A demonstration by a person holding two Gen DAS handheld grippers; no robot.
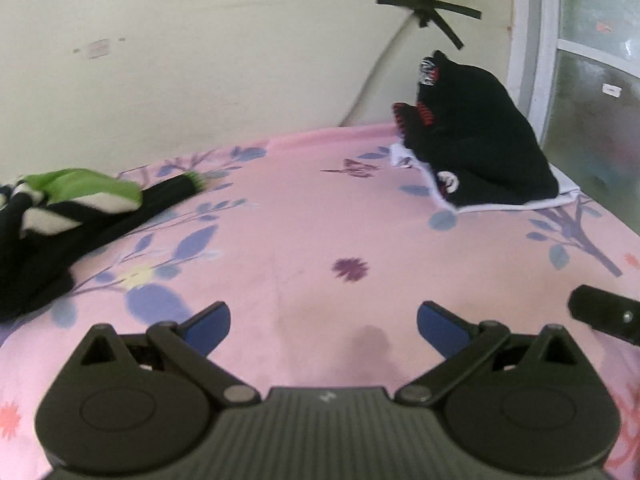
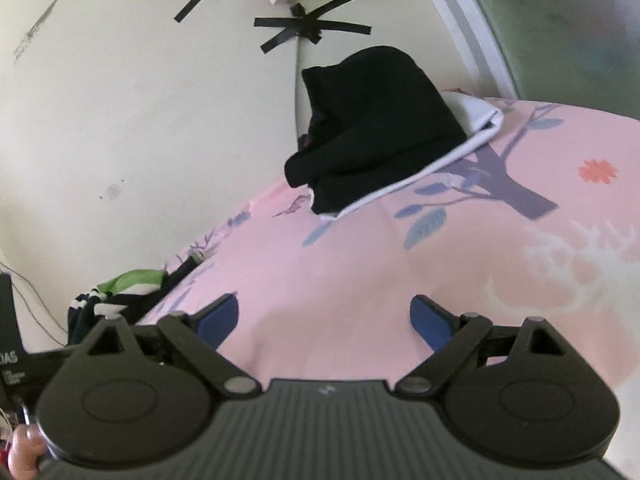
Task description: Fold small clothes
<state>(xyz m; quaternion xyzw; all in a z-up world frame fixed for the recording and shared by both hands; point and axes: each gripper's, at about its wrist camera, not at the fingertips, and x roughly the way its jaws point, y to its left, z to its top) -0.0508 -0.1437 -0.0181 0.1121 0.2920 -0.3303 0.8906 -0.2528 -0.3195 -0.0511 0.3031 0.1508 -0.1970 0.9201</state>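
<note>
Left wrist: black clothes (image 1: 480, 132) on sheet (image 1: 280, 220)

Smooth matt cloth bedsheet (image 1: 304, 208); soft knit black garment (image 1: 488, 148); matt plastic left gripper (image 1: 323, 322).

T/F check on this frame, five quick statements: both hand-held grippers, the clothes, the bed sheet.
1. Left hand-held gripper is open and empty. True.
2. Right hand-held gripper holds the black garment. False: it is open and empty; the black garment lies apart, by the wall.
3. The black garment lies on a white cloth. True.
4. The green-striped garment sits on top of the black one. False: it lies apart, at the sheet's other side.
5. The sheet is plain blue. False: pink, floral.
</note>
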